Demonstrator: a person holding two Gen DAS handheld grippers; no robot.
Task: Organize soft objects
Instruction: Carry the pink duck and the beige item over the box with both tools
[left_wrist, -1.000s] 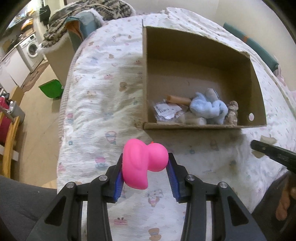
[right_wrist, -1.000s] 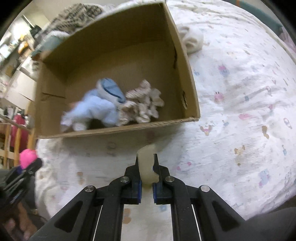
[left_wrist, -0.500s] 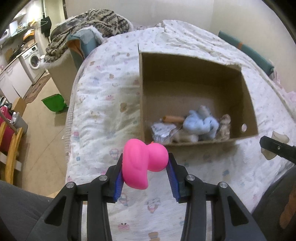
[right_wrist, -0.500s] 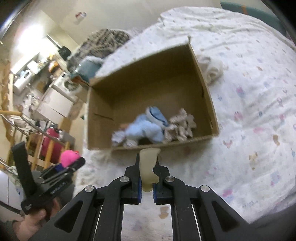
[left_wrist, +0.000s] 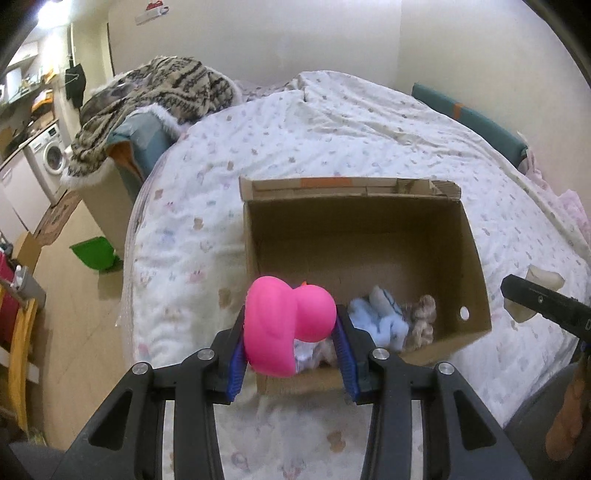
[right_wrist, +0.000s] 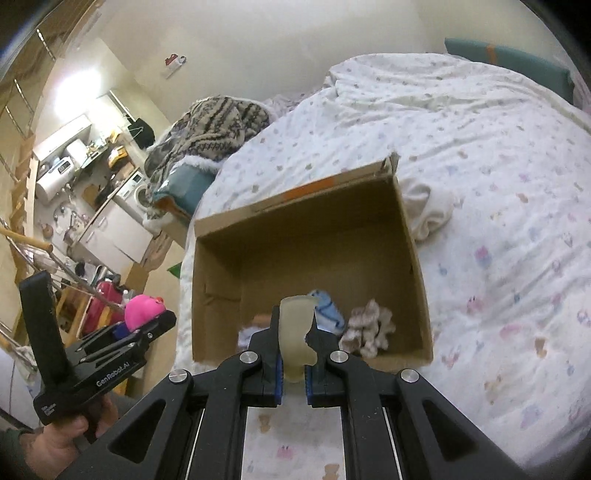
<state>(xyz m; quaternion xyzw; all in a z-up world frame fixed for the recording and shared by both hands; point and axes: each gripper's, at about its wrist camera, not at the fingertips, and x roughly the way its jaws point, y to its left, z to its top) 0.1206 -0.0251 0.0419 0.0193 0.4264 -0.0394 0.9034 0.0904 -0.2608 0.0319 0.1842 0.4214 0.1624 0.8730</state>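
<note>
An open cardboard box (left_wrist: 476, 258) (right_wrist: 413, 254) lies on the bed. Inside it are a light blue plush (left_wrist: 384, 323) (right_wrist: 328, 312), a beige knitted toy (left_wrist: 421, 321) (right_wrist: 369, 326) and other small items. My left gripper (left_wrist: 291, 343) is shut on a pink rubber duck (left_wrist: 288, 325), held above the box's near left corner. My right gripper (right_wrist: 293, 354) is shut on a pale cream soft piece (right_wrist: 295, 339), just before the box's near wall. From the right wrist, the duck (right_wrist: 142, 314) and left gripper (right_wrist: 147, 326) show at the left. The right gripper's tip with its cream piece (left_wrist: 543, 282) shows at the right.
The bed has a white patterned quilt (left_wrist: 332, 122) (right_wrist: 498, 184). A cream cloth (right_wrist: 428, 210) lies beside the box's far right side. A patterned blanket (left_wrist: 155, 92) is heaped past the bed's left end. A green bin (left_wrist: 92, 253) stands on the floor at left.
Both grippers have risen with their objects still held, and now look down over the box's near edge. More of the room and the bed's far end shows.
</note>
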